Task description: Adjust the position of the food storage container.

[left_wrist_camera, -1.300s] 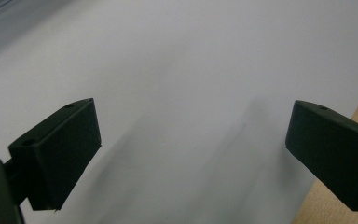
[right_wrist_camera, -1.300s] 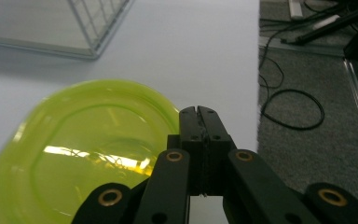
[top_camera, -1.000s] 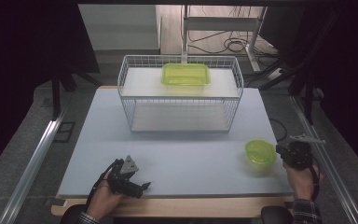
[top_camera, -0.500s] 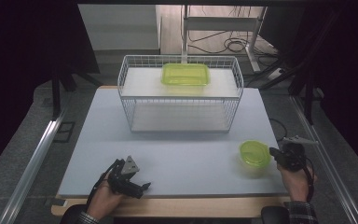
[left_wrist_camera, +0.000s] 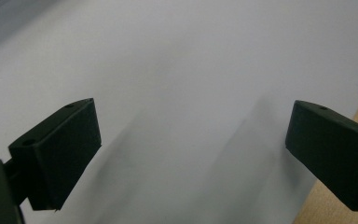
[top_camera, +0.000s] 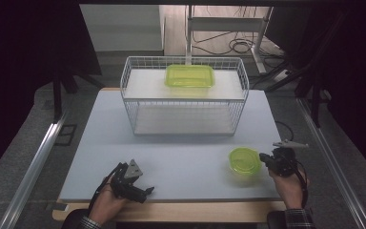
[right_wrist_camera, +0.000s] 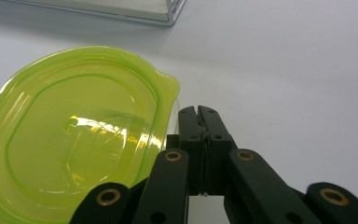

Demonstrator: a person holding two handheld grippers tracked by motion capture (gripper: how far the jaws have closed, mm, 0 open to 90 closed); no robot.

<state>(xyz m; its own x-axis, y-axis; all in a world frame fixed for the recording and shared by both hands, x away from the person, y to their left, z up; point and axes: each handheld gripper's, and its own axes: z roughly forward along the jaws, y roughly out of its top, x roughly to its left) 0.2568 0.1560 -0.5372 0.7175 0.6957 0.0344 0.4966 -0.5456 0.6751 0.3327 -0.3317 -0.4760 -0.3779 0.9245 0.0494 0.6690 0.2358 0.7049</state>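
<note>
Round green lid [top_camera: 244, 161] on the white table [top_camera: 190, 157], at about 4 o'clock from the table's middle, near the right edge. Right gripper [top_camera: 268, 160] just at the lid's 3 o'clock, jaws clenched together with nothing between them; in the right gripper view the closed tips [right_wrist_camera: 199, 114] sit just beside the lid's [right_wrist_camera: 74, 135] tabbed edge, touching or not cannot be told. Left gripper [top_camera: 145, 191] at 7 o'clock near the front edge, well apart from the lid, jaws released and wide over bare table [left_wrist_camera: 182, 93], holding nothing. Wire basket [top_camera: 185, 98] at 12 o'clock on the table. Rectangular green container [top_camera: 189, 76] at the back of the basket.
</note>
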